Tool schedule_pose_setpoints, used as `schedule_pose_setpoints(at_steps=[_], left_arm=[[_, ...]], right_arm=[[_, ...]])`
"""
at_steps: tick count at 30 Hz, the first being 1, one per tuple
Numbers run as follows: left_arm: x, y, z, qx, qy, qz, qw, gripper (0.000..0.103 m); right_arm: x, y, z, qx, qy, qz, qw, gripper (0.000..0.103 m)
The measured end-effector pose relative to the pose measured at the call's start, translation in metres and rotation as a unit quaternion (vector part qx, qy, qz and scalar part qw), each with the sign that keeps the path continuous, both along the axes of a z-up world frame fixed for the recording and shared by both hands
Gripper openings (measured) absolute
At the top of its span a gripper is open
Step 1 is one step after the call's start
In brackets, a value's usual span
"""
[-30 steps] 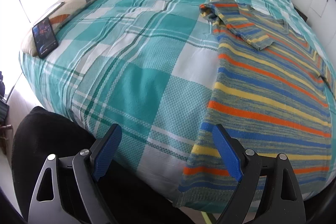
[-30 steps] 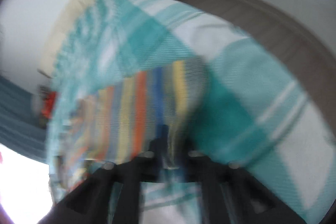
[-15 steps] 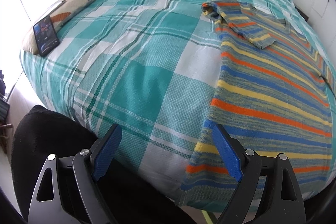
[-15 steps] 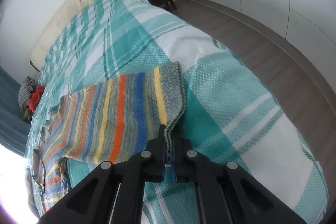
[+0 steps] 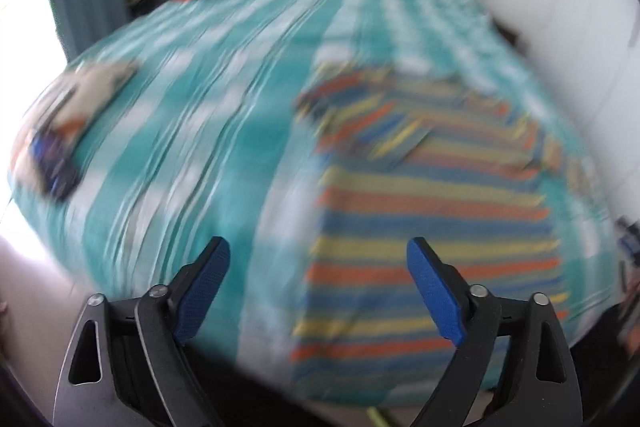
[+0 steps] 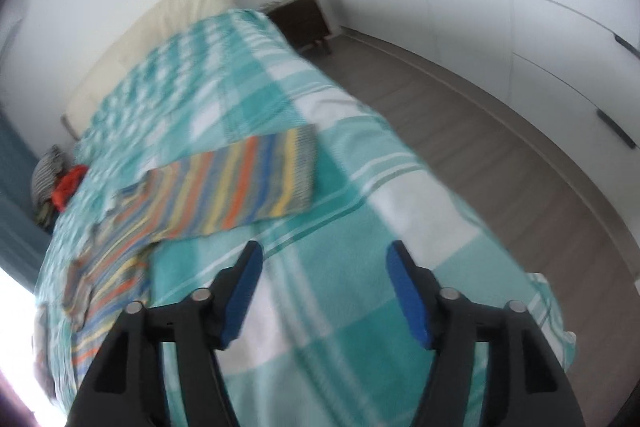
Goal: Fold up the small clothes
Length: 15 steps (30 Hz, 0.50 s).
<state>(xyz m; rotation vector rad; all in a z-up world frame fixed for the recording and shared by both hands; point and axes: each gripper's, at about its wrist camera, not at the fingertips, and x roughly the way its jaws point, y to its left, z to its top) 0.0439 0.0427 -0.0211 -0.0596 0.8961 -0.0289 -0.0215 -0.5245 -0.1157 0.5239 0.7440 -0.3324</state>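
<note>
Teal checked bedspread (image 5: 208,131) under both my tools. Left gripper (image 5: 318,285): jaws wide apart, nothing between them. Striped sweater (image 5: 432,211) lies flat on the bed, sleeve folded across. Right gripper (image 6: 322,291): jaws opening, empty, sweater well beyond them.

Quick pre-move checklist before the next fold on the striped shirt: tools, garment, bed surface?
1. Right tool free of cloth: ok, jaws opening, nothing between them.
2. Left tool free of cloth: ok, open, nothing gripped.
3. Striped shirt lying on the bedspread: ok, partly folded, not dangling from either tool.
4. Shirt edges lying flat and aligned: cannot tell, both views are blurred.
5. Phone clear of the shirt: ok, far side of the bed.
</note>
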Motion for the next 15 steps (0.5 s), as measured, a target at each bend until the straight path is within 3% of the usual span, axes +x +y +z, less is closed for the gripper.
schedule_pose_setpoints(at_steps=[3,5,7,8,9,11,13,15], left_arm=[[0.040,-0.026,0.019,-0.005,-0.024,-0.063,0.9977,0.096],[0.074,-0.054,0.011,0.028,-0.016,-0.121,0.9922,0.096],[0.111,-0.087,-0.017,0.087,0.009,-0.181,0.9796,0.096],[0.125,-0.099,-0.033,0.114,0.020,-0.202,0.9726,0.090],[0.137,-0.110,-0.049,0.143,0.028,-0.213,0.9661,0.082],[0.161,-0.123,-0.081,0.182,0.056,-0.224,0.9558,0.082],[0.181,-0.126,-0.110,0.190,0.087,-0.220,0.9530,0.082],[0.197,-0.121,-0.133,0.171,0.119,-0.209,0.9554,0.078]], right_arm=[[-0.006,0.029,-0.001,-0.011,-0.008,0.035,0.999,0.068],[-0.010,0.046,-0.010,-0.009,-0.008,0.053,0.999,0.068],[-0.008,0.053,-0.021,0.011,0.003,0.058,0.998,0.068],[-0.008,0.054,-0.025,0.026,0.005,0.058,0.998,0.068],[-0.008,0.055,-0.027,0.034,0.005,0.060,0.998,0.068],[-0.008,0.056,-0.027,0.027,0.008,0.066,0.997,0.068],[-0.008,0.058,-0.026,0.018,0.008,0.071,0.997,0.068],[-0.006,0.062,-0.026,0.015,0.009,0.078,0.997,0.068]])
